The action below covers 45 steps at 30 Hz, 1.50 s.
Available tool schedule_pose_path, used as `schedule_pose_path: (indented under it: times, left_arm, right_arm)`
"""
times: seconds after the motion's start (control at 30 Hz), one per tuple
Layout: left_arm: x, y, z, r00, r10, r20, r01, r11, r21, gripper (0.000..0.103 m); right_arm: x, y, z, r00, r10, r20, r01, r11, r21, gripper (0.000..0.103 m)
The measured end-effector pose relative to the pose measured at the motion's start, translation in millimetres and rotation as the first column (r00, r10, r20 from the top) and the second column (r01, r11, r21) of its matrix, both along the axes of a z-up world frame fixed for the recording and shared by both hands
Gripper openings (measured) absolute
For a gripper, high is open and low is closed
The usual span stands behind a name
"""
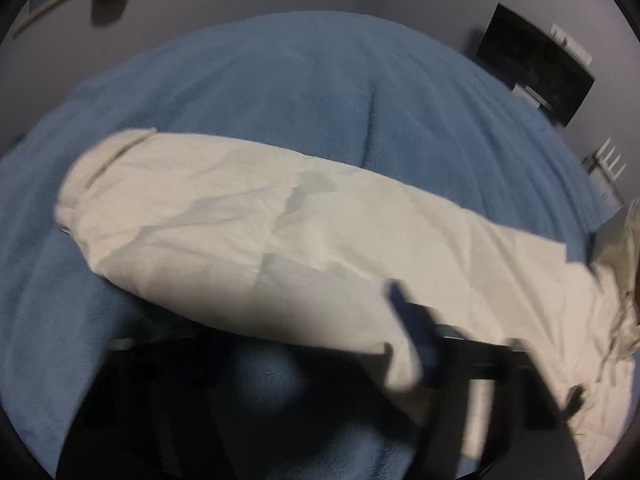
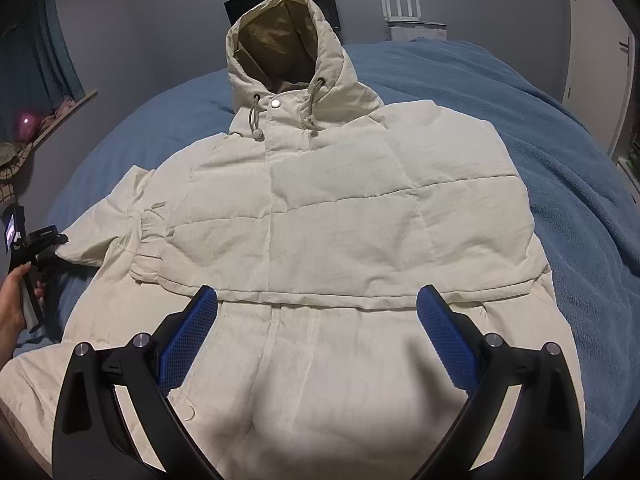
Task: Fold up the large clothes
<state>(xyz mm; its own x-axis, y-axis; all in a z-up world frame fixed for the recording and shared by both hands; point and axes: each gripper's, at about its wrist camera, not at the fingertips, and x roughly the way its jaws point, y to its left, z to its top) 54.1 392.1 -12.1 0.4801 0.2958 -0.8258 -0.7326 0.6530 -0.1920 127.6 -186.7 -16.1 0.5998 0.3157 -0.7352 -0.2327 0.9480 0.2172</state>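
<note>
A cream hooded puffer jacket (image 2: 328, 208) lies front-up on a blue bed, hood at the far end with a tan lining. My right gripper (image 2: 316, 320) is open, its blue pads (image 2: 444, 340) spread wide just above the jacket's lower front. The jacket's left sleeve (image 1: 248, 224) stretches across the bed in the blurred left wrist view. My left gripper (image 1: 396, 336) sits at the sleeve's near edge, with one blue finger (image 1: 408, 320) over the fabric; the blur hides whether it grips. It also shows in the right wrist view (image 2: 44, 244), hand-held, at the sleeve end.
The blue fleece blanket (image 2: 568, 200) covers the whole bed. A dark screen (image 2: 248, 4) and a white router (image 2: 404, 4) stand by the grey wall behind the hood. A shelf with a pink ball (image 2: 26, 124) is at the left. A door (image 2: 600, 60) is at the right.
</note>
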Motion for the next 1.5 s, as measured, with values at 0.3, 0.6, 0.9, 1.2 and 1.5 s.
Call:
schedule_pose_path:
  times: [0.3, 0.6, 0.9, 1.2, 1.5]
  left_arm:
    - [-7.2, -55.5, 64.9, 0.985, -0.156, 0.077, 0.127, 0.948, 0.292, 0.016]
    - [-0.6, -144.4, 148.7, 0.914, -0.378, 0.148, 0.256, 0.821, 0.511, 0.009]
    - [20.9, -265.0, 187.2, 0.776, -0.623, 0.1, 0.435, 0.643, 0.63, 0.007]
    - [33.2, -376.2, 143.5, 0.598, -0.801, 0.0, 0.622, 0.464, 0.63, 0.006]
    - [48.9, -438.3, 53.9, 0.459, -0.881, -0.12, 0.793, 0.345, 0.502, 0.006]
  right_arm:
    - [-1.6, 1.7, 0.5, 1.0, 0.026, 0.001, -0.026, 1.0, 0.018, 0.096]
    - [-3.4, -7.5, 11.6, 0.999, 0.016, 0.048, -0.016, 1.0, 0.01, 0.096]
    - [-3.4, -35.5, 16.0, 0.992, -0.056, 0.114, 0.06, 0.998, -0.031, 0.096]
    - [6.3, -73.6, 18.0, 0.981, -0.162, 0.102, 0.16, 0.987, 0.033, 0.096]
    - [13.8, -95.3, 2.3, 0.963, -0.265, 0.038, 0.264, 0.964, 0.039, 0.096]
